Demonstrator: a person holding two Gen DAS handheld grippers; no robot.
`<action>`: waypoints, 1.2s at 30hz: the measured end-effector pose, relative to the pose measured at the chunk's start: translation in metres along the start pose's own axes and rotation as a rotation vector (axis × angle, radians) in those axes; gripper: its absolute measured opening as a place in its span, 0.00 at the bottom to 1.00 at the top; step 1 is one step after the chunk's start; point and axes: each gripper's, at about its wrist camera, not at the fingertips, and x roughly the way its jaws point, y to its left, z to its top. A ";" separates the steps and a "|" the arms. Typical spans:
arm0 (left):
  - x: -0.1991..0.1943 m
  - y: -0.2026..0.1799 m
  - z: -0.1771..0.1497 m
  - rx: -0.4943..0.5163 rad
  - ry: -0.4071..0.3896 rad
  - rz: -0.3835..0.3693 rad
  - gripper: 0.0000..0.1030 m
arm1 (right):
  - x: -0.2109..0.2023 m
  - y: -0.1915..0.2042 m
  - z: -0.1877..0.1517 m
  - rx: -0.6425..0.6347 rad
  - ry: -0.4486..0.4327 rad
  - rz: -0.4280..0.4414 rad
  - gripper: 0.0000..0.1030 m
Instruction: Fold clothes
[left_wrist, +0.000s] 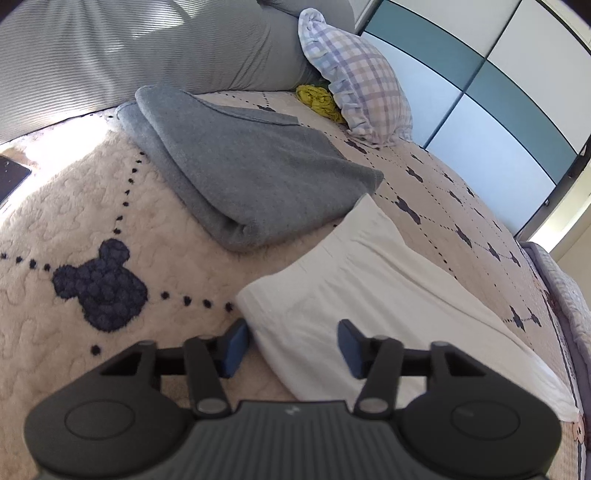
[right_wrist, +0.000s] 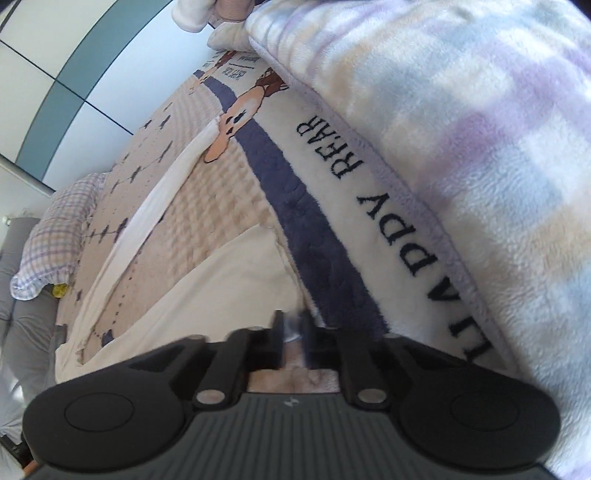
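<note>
A folded white garment (left_wrist: 369, 277) lies on the cream bear-print bedspread (left_wrist: 74, 221), running off to the lower right. My left gripper (left_wrist: 293, 345) is open and straddles its near corner: one blue pad sits beside the cloth's edge, the other above the cloth, neither pressing. A folded grey garment (left_wrist: 251, 177) lies just beyond. In the right wrist view the white garment (right_wrist: 221, 280) spreads left of my right gripper (right_wrist: 293, 328). That gripper is shut at the cloth's right edge, with a pale sliver of cloth between its tips.
A plaid pillow (left_wrist: 362, 85) and a yellow-green cloth (left_wrist: 321, 99) lie by the grey headboard (left_wrist: 147, 48). A dark flat device (left_wrist: 11, 177) is at the left edge. A thick plaid fleece blanket (right_wrist: 480, 147) is heaped right of the right gripper. Wardrobe panels (left_wrist: 461, 92) stand beyond the bed.
</note>
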 end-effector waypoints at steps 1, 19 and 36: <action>0.002 0.002 0.002 -0.011 0.005 0.012 0.04 | -0.001 0.001 0.000 -0.002 -0.010 -0.003 0.02; -0.023 0.029 0.019 -0.030 0.001 -0.032 0.02 | -0.072 -0.011 -0.020 -0.033 -0.086 0.010 0.02; -0.013 0.037 0.021 0.049 0.014 -0.004 0.03 | -0.078 -0.009 -0.046 -0.198 0.000 -0.082 0.05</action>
